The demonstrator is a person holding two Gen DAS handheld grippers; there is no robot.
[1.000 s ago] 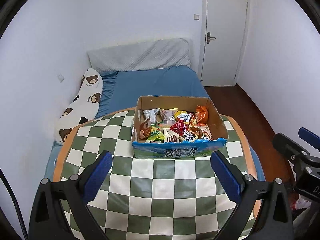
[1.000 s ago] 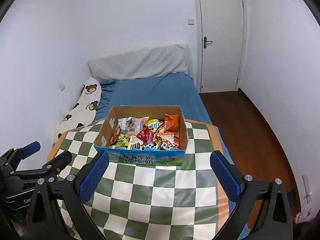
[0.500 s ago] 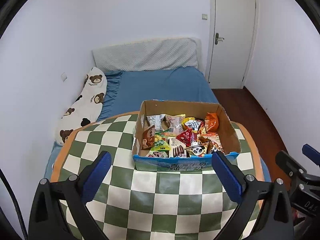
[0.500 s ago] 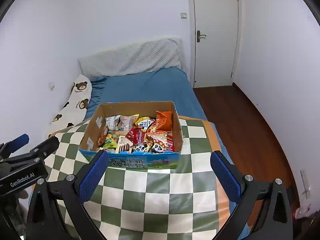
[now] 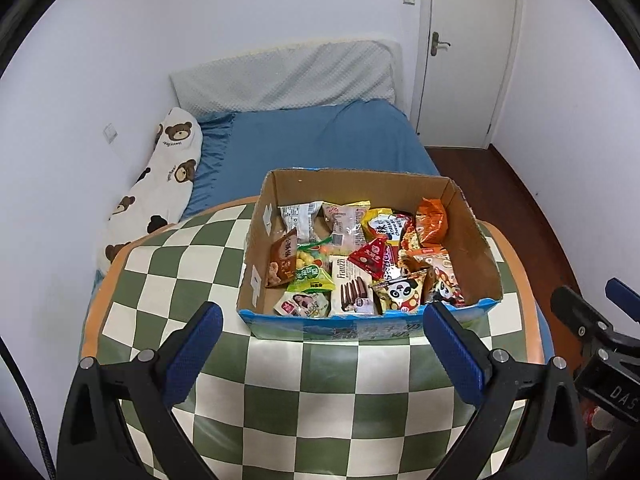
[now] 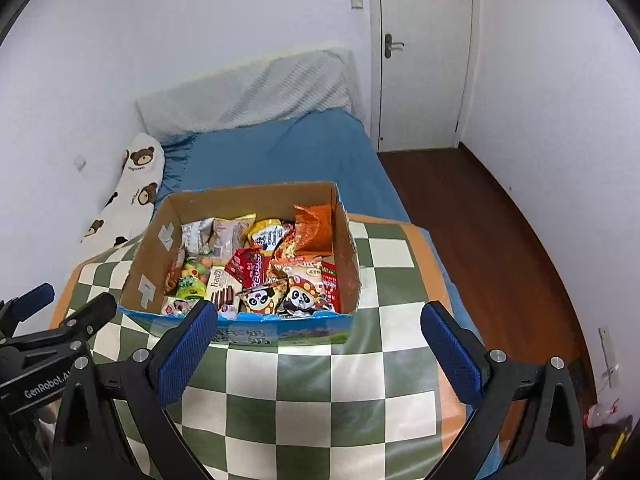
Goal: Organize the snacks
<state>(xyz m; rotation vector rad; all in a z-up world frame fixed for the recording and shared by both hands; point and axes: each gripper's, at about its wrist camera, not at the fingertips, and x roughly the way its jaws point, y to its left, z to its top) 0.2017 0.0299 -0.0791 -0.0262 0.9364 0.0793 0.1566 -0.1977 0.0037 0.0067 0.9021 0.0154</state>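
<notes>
A cardboard box with a blue printed front stands on a green-and-white checked table. It is packed with several snack packets: an orange bag, panda packets, a Franzzi biscuit pack and a green packet. My left gripper hovers open just in front of the box, nothing between its fingers. My right gripper is open too, in front of the box's right half, and empty.
Behind the table lies a bed with a blue sheet, a grey headboard cushion and a bear-print pillow. A white door and dark wood floor are to the right. White walls close in on both sides.
Both grippers have moved closer to the box and tilted down, so it sits nearer and larger in both views. Both stay open and empty.
</notes>
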